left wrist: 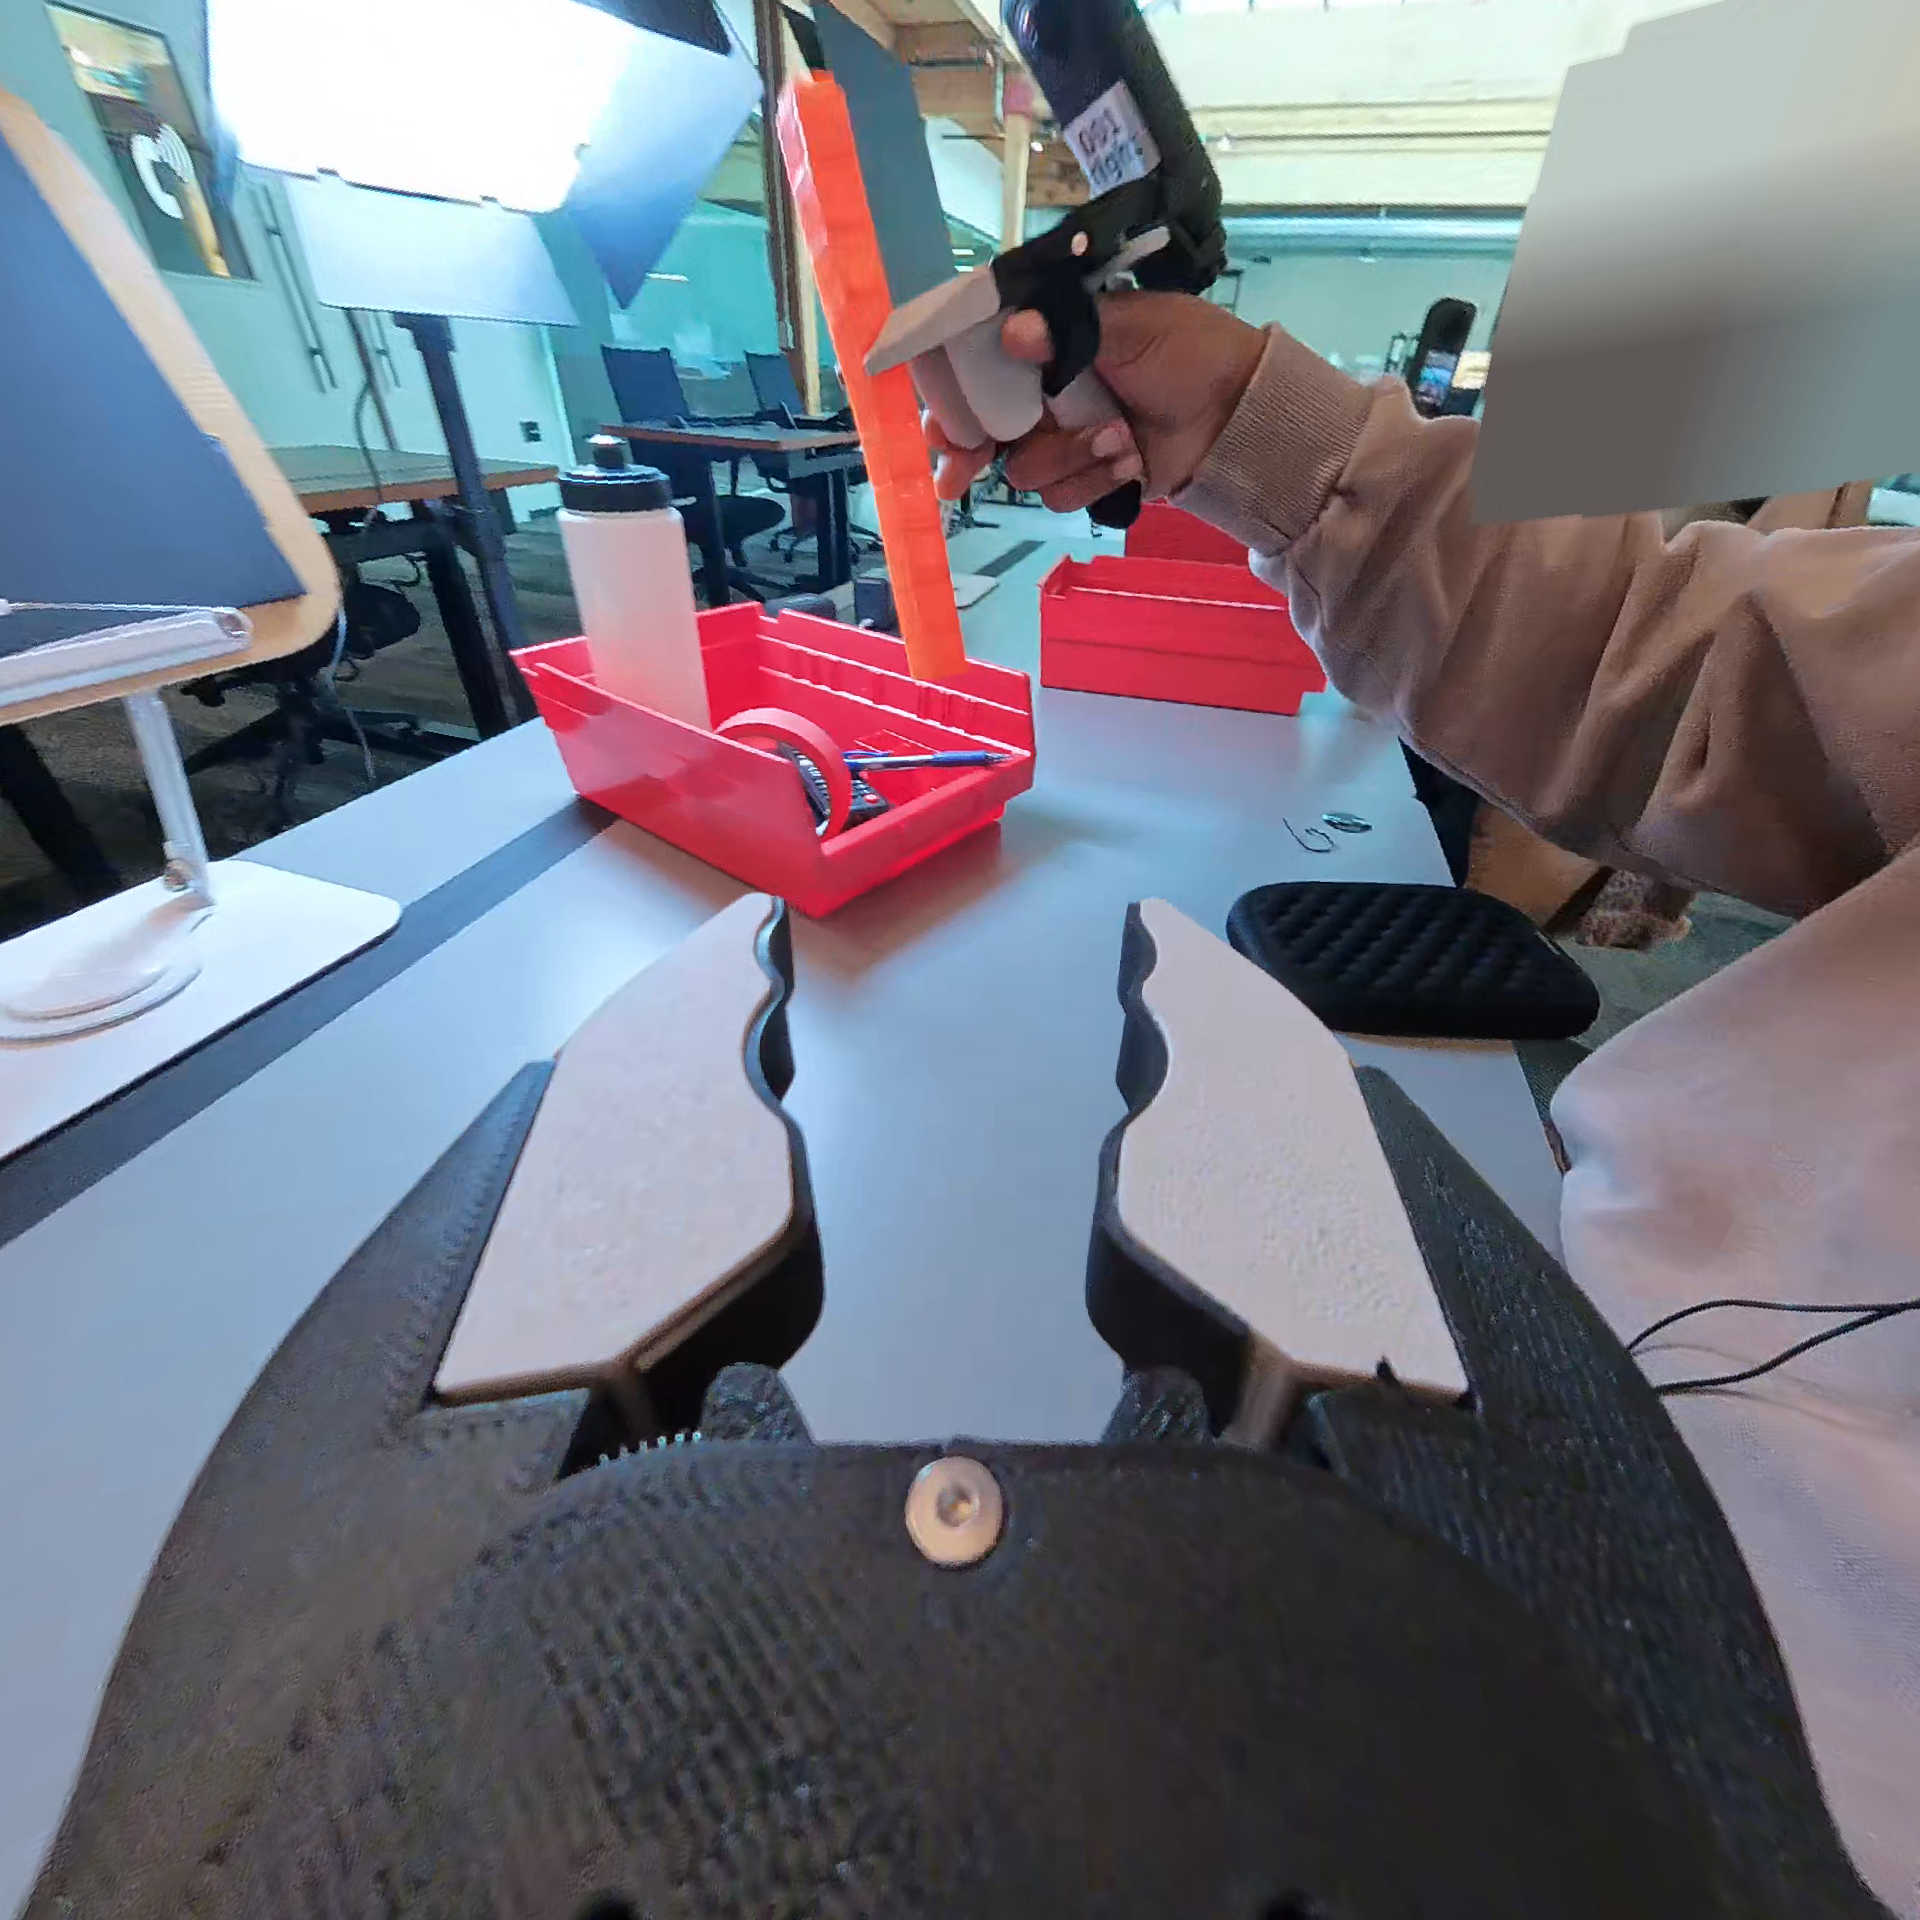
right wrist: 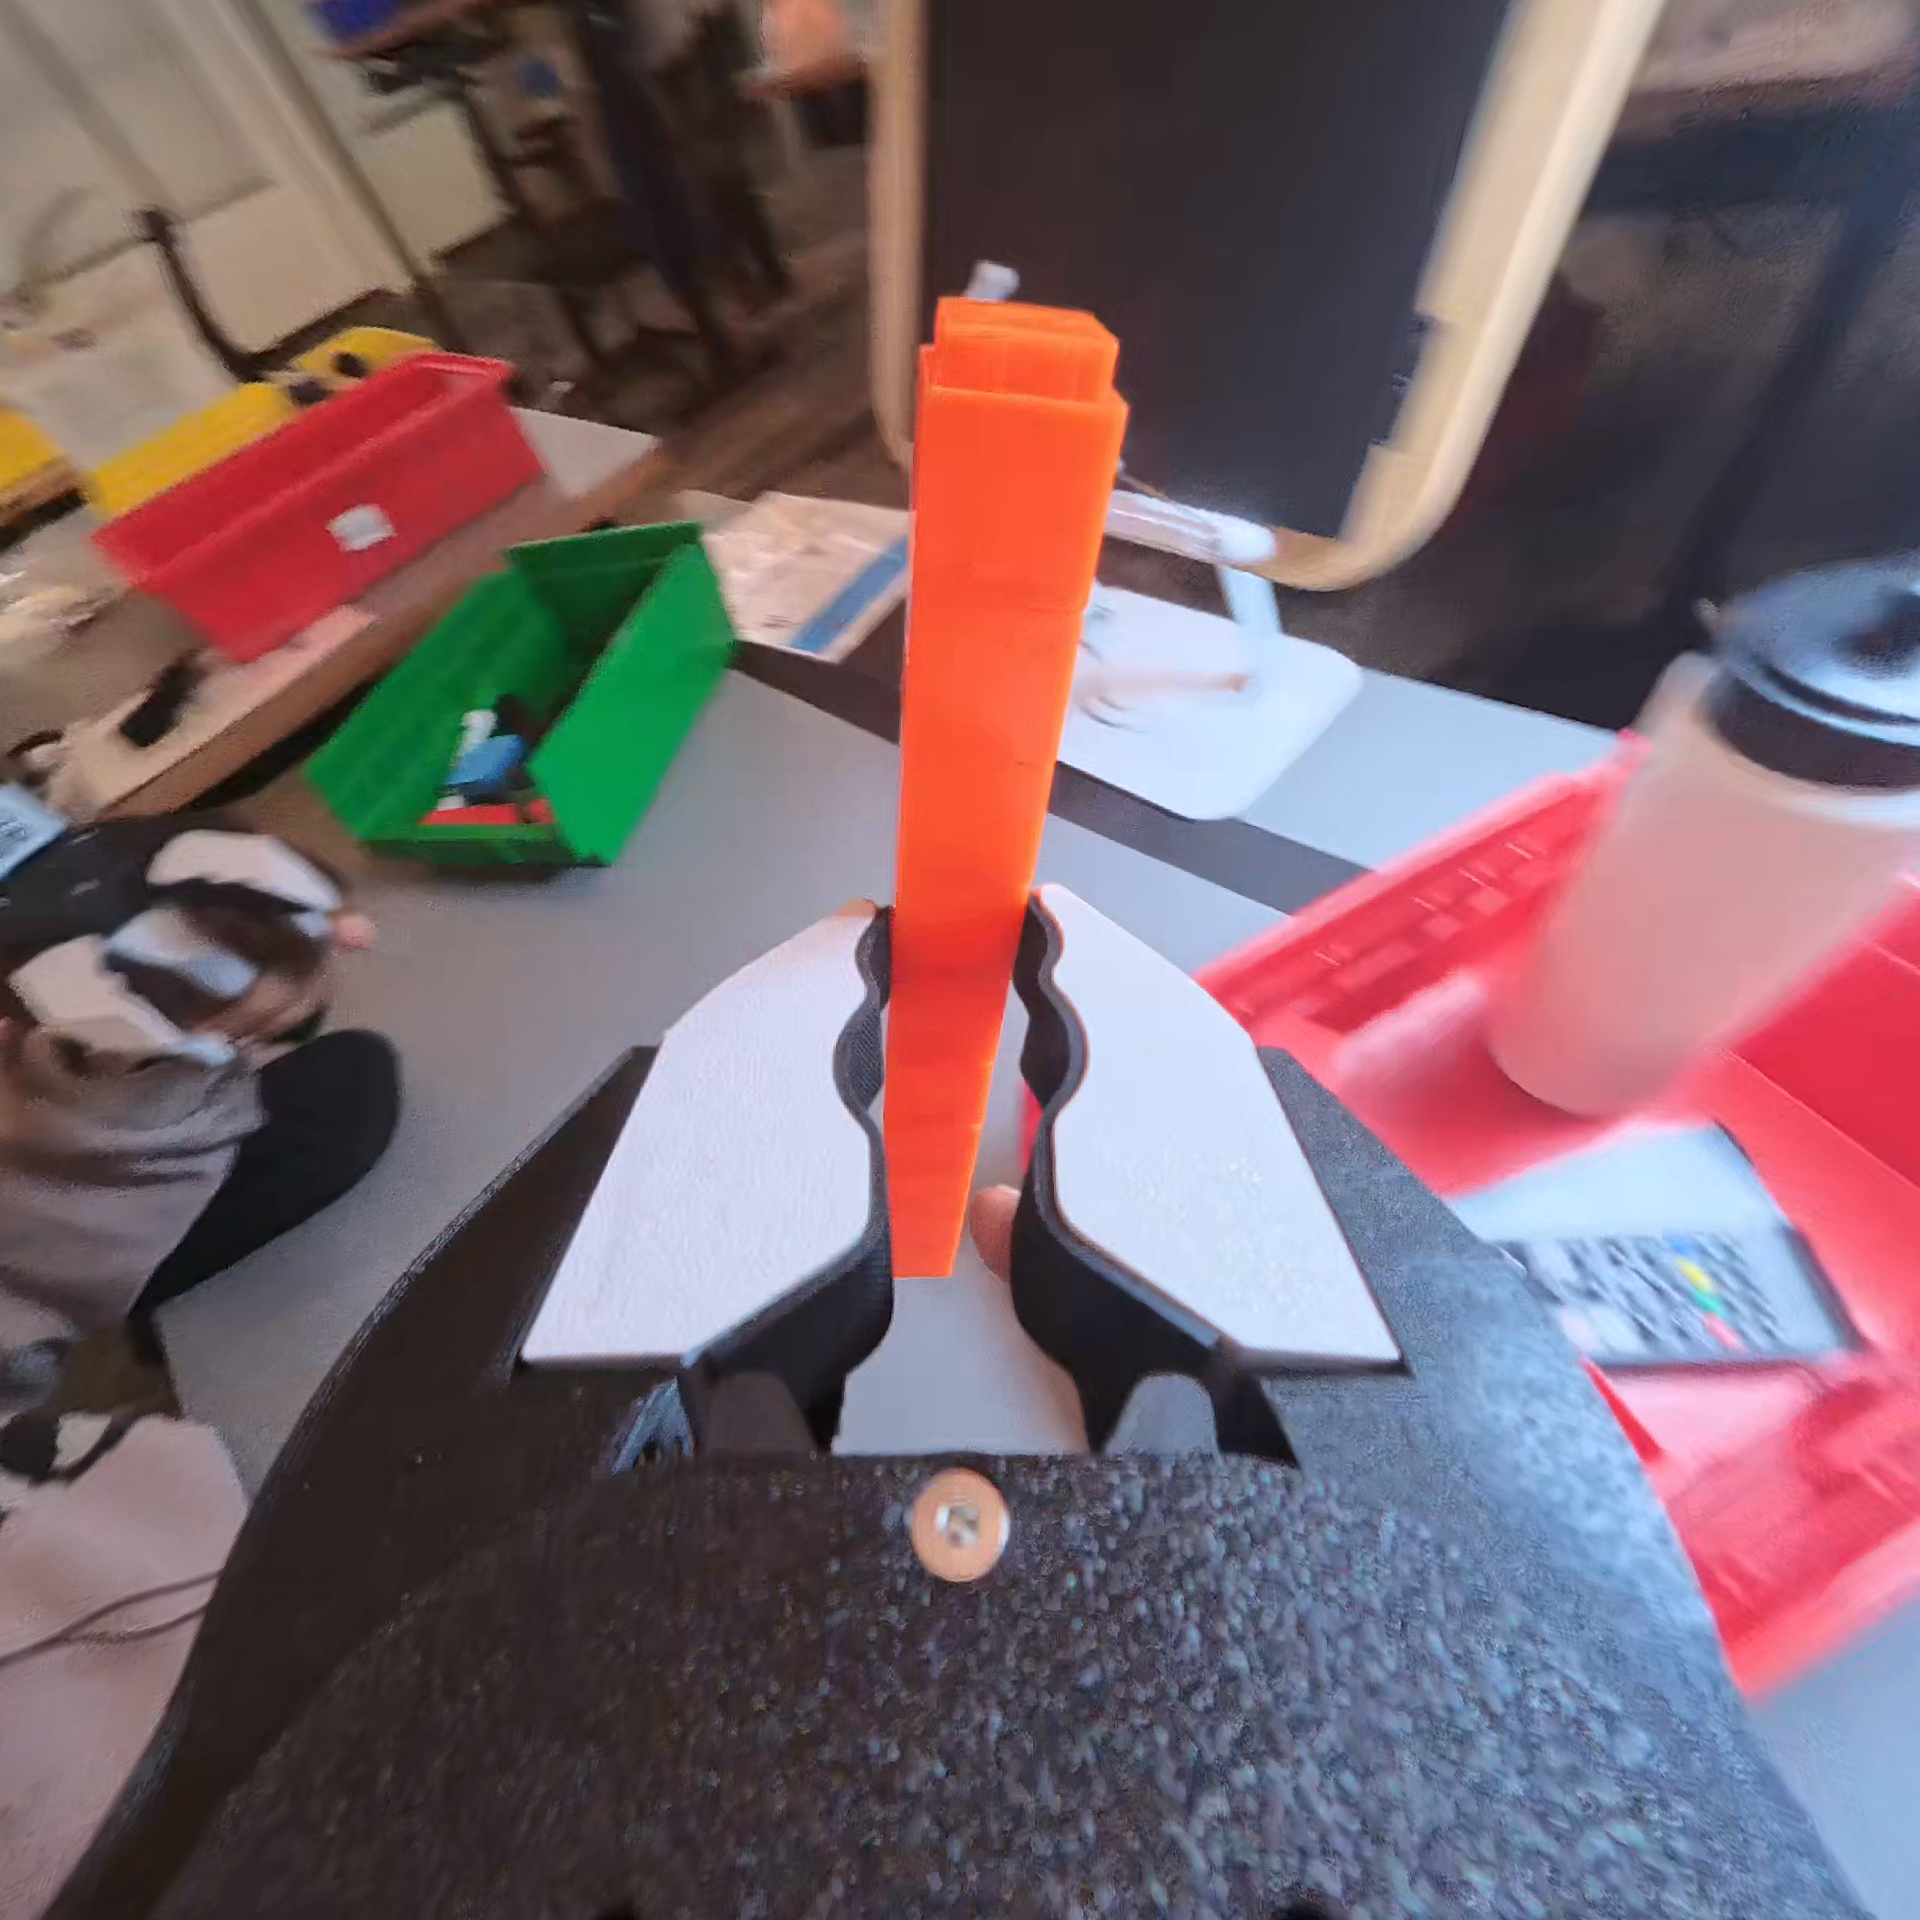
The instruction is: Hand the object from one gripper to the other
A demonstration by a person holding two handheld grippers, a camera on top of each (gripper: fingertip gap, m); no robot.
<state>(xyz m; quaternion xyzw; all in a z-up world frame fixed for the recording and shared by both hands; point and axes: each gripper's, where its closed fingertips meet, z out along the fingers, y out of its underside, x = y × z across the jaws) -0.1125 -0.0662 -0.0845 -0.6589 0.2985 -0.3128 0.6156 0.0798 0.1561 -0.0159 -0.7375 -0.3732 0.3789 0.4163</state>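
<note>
A long orange bar [right wrist: 987,748] made of stacked blocks stands upright between the tips of my right gripper [right wrist: 956,914], which is shut on it. In the left wrist view the same orange bar [left wrist: 868,364] hangs in the air above the red bin, held by the right gripper [left wrist: 914,364] in a person's hand. My left gripper [left wrist: 956,925] is open and empty, low over the grey table [left wrist: 1143,790], well short of the bar. The left gripper also shows blurred at the left edge of the right wrist view [right wrist: 223,935].
A red bin [left wrist: 748,810] ahead holds a white bottle [left wrist: 634,603], a tape roll [left wrist: 800,748], a pen and a remote. A second red bin [left wrist: 1174,634] sits farther right. A black pad [left wrist: 1403,961] lies at right. A green bin [right wrist: 530,707] and a monitor stand [left wrist: 156,935] are nearby. Tip to tip, the grippers are about 30 centimetres apart.
</note>
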